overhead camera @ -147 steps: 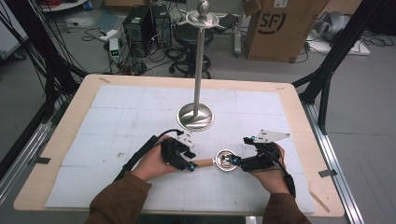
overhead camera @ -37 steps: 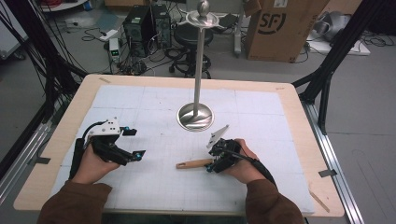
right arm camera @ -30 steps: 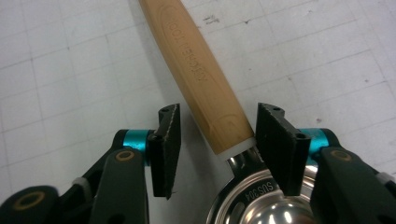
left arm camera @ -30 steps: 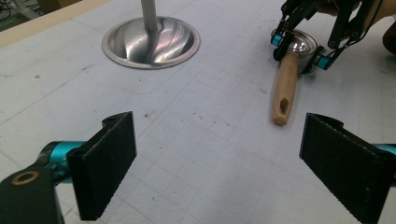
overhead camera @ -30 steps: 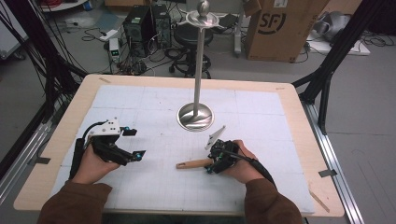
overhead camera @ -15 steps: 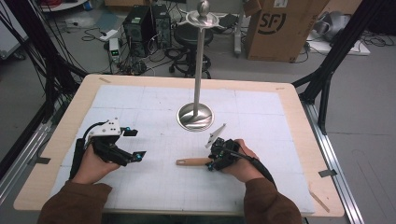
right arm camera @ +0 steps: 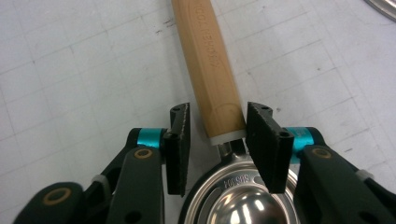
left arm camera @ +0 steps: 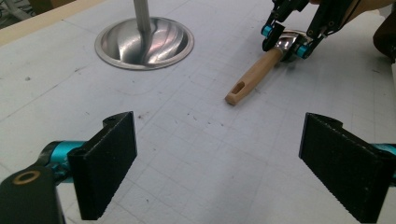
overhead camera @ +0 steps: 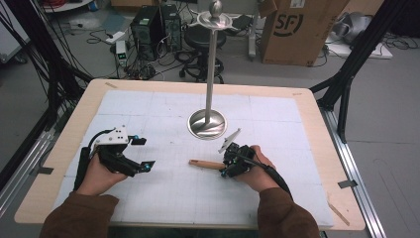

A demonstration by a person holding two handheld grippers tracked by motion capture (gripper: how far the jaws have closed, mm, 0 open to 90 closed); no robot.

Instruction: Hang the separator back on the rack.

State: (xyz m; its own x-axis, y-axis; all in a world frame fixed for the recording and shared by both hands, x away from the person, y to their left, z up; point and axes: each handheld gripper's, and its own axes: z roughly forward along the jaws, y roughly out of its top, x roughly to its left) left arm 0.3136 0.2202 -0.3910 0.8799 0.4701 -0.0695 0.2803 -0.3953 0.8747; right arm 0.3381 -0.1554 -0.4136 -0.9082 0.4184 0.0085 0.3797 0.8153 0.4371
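Note:
A small metal cup [right arm camera: 243, 200] with a light wooden handle [overhead camera: 205, 164] lies on the white gridded mat, its handle pointing left. My right gripper [overhead camera: 224, 166] straddles the neck where handle [right arm camera: 208, 60] meets cup. Its jaws have just been opening a little: the right pad [right arm camera: 264, 144] rests against the handle, while a narrow gap shows at the left pad [right arm camera: 180, 144]. My left gripper [overhead camera: 142, 152] sits at the left of the mat, wide open with nothing between its pads [left arm camera: 109, 163]. From the left gripper view the handle [left arm camera: 254, 74] and the right gripper [left arm camera: 284, 41] lie ahead.
A tall metal stand with a round dished base [overhead camera: 207, 124] rises at the middle back of the mat, just behind the right gripper. The mat covers a wooden table [overhead camera: 317, 129]. Beyond the far edge are a cardboard box [overhead camera: 297, 29], a stool and cables.
About five seconds ago both grippers met at the tool near the middle front; the left hand has since moved off to the left. Over the last second nothing has visibly shifted.

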